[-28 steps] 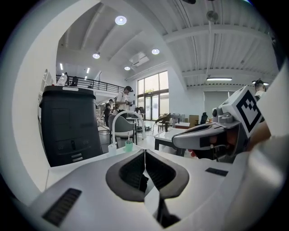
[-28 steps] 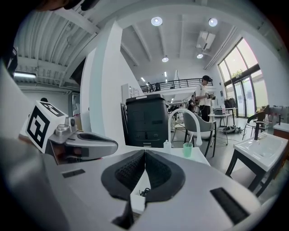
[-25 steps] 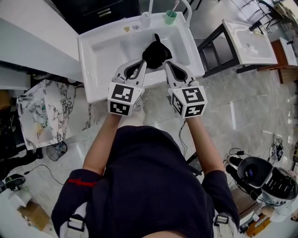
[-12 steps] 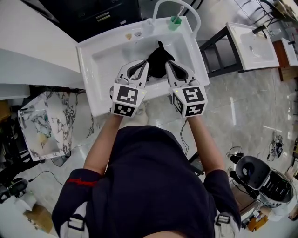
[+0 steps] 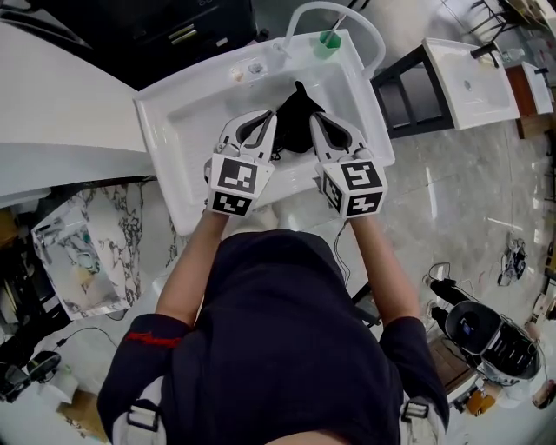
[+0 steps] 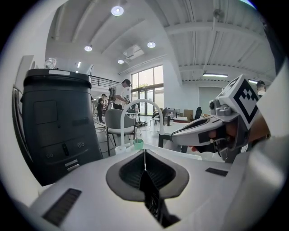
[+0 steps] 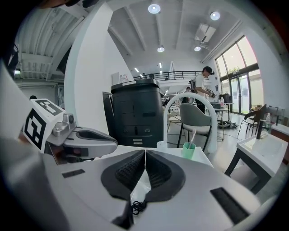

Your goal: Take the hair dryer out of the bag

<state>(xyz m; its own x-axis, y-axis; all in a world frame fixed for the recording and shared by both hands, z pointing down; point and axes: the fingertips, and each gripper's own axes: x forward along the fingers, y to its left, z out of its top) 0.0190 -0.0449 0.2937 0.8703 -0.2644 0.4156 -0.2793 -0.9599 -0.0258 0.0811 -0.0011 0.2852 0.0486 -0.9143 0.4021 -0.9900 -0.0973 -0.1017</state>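
Observation:
A black fabric bag (image 5: 295, 122) hangs over the white sink (image 5: 187, 122), held between both grippers. My left gripper (image 5: 272, 120) is shut on the bag's left edge, and black cloth (image 6: 153, 198) shows pinched low between its closed pads. From the right, my right gripper (image 5: 312, 120) is shut on the bag, with a fold of cloth and a black drawstring (image 7: 134, 207) in its jaws. Each gripper shows in the other's view: the right gripper (image 6: 212, 131), the left gripper (image 7: 86, 137). No hair dryer shows.
An arched white faucet (image 5: 304, 13) and a green cup (image 5: 327, 41) with a toothbrush stand at the sink's far rim. A second white basin (image 5: 469, 69) on a dark stand is at the right. A marbled slab (image 5: 78, 252) lies at the left, and a dark cabinet (image 6: 54, 122) stands behind.
Both grippers have shifted together over the basin with the bag and sunk a little. Their jaws stay shut on it.

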